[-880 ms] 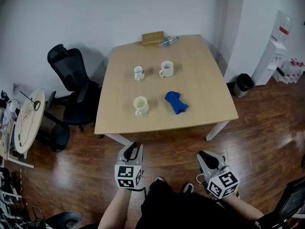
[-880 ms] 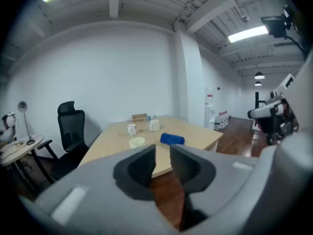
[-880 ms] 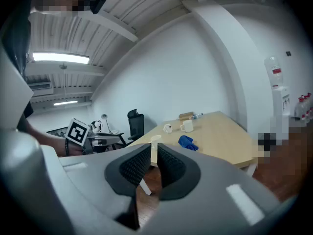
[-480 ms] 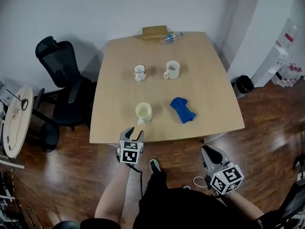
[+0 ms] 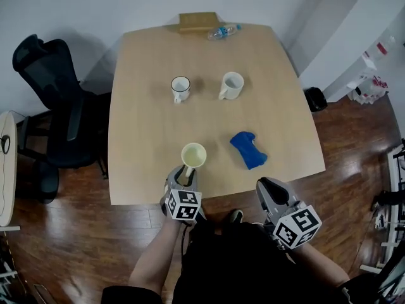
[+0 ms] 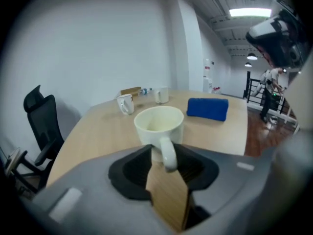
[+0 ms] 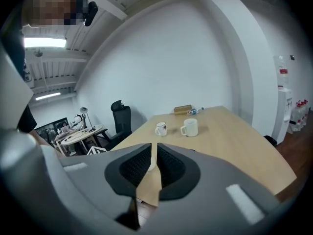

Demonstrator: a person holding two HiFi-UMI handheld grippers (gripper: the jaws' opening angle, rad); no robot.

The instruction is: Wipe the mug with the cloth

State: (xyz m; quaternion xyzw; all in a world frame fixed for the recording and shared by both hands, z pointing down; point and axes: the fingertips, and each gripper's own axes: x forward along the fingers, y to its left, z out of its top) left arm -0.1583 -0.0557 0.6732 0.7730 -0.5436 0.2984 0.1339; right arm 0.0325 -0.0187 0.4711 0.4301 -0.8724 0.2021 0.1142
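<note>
A cream mug point(image 5: 193, 154) stands near the table's front edge, its handle turned toward me. My left gripper point(image 5: 183, 173) is open right behind it. In the left gripper view the mug point(image 6: 159, 125) fills the centre and its handle sits between the two jaws, with a gap on each side. The blue cloth point(image 5: 248, 149) lies folded to the mug's right, also seen past the mug point(image 6: 208, 107). My right gripper point(image 5: 266, 187) hangs shut off the table's front edge, below the cloth, with nothing in it point(image 7: 154, 153).
Two more mugs stand mid-table: a white one point(image 5: 231, 85) and a dark-rimmed one point(image 5: 180, 88). A water bottle point(image 5: 223, 30) and a cardboard box point(image 5: 197, 22) lie at the far edge. A black office chair point(image 5: 57, 106) stands left of the wooden table point(image 5: 139, 138).
I have stepped up to the table. My left gripper moved forward from above the floor to the cream mug's handle. The right gripper stayed off the front edge.
</note>
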